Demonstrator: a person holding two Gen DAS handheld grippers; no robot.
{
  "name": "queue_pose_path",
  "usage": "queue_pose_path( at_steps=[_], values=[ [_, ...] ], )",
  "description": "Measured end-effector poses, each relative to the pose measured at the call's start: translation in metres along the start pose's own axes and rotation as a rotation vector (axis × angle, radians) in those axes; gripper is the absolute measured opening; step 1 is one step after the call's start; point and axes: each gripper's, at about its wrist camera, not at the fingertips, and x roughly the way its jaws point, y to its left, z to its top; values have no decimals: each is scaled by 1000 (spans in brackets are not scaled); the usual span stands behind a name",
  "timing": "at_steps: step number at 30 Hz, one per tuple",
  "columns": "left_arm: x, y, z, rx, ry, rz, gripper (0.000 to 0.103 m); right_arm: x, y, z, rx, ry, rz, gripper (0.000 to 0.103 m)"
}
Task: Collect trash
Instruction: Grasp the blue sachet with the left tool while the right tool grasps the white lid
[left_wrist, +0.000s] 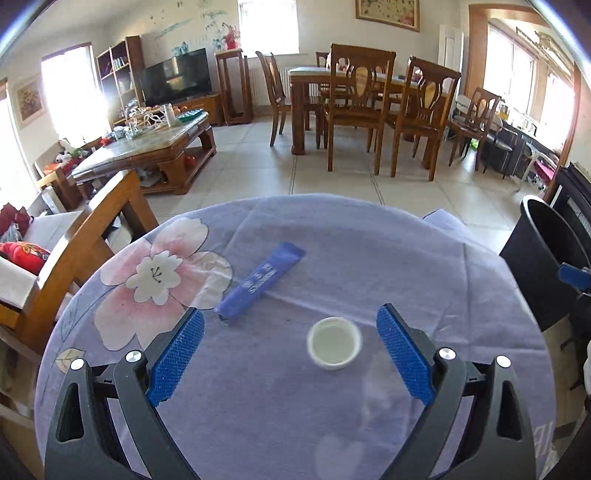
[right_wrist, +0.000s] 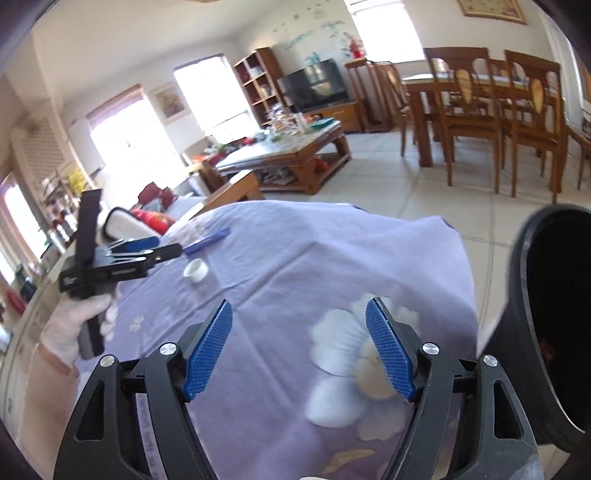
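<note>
Hovering over the bench draped in a lilac cloth with pink flowers (left_wrist: 332, 236), the left tongs (left_wrist: 290, 325) stand spread wide with nothing pinched, the small white round plastic cup (left_wrist: 334, 343) lying on the cloth between their blue ribbed pads but touching neither. A flat blue printed wrapper (left_wrist: 258, 282) lies just beyond the cup, to its far left. The right tongs (right_wrist: 299, 317) are likewise spread and empty above a white flower print, near the tall black plastic bin (right_wrist: 546, 314) standing off the bench's right edge.
</note>
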Motion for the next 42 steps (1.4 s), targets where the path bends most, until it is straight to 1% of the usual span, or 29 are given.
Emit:
queue_pose_path(
  at_steps=[1,2,5,6,9,12,13,14,15,16,17,18,19,20,21,23,26,28,31,34,37,39,41,42],
  values=[
    [5,11,-9,11,18,0,93,11,16,6,-28,11,6,75],
    [11,17,-10,28,33,-2,93,23,32,11,-57,23,16,75],
    [27,22,-8,100,58,-11,93,56,69,23,-132,61,25,75],
    [27,22,-10,117,61,-15,93,69,79,28,-153,78,25,75],
    [30,27,-7,136,60,-52,93,108,102,38,-216,138,19,75],
    [35,36,-4,137,59,-78,92,138,122,44,-274,178,4,75],
    [37,39,-3,131,59,-97,88,147,127,46,-291,189,0,75],
    [38,42,-2,118,57,-122,81,155,131,46,-306,202,-5,75],
    [37,45,-3,105,52,-143,75,162,130,44,-320,212,-8,75],
    [38,46,-3,94,48,-158,64,169,132,45,-334,224,-10,75],
    [38,46,-5,89,46,-165,56,175,134,45,-347,236,-14,75],
    [38,46,-4,87,44,-162,52,182,137,47,-360,245,-16,75],
    [39,45,-5,92,49,-142,46,188,138,47,-370,252,-16,75],
    [44,44,-7,110,66,-111,41,193,138,48,-378,257,-17,75],
    [46,45,-8,121,58,-100,41,199,139,50,-383,261,-22,75],
    [45,49,-11,91,42,-128,38,209,139,54,-388,269,-29,75],
    [43,55,-12,63,31,-147,37,220,138,61,-403,266,-36,75],
    [44,56,-12,50,32,-146,35,226,135,68,-393,259,-34,75],
    [44,58,-12,32,34,-130,28,236,126,83,-342,256,-15,75],
    [42,58,-12,28,42,-114,19,248,118,97,-308,248,-31,75],
    [42,58,-13,35,32,-103,18,258,116,104,-295,241,-49,75],
    [42,56,-13,41,32,-91,18,269,114,107,-301,261,-58,75],
    [42,56,-13,38,32,-72,16,279,115,106,-306,290,-57,75],
    [42,56,-12,37,32,-62,14,282,116,104,-310,300,-56,71]
  ],
)
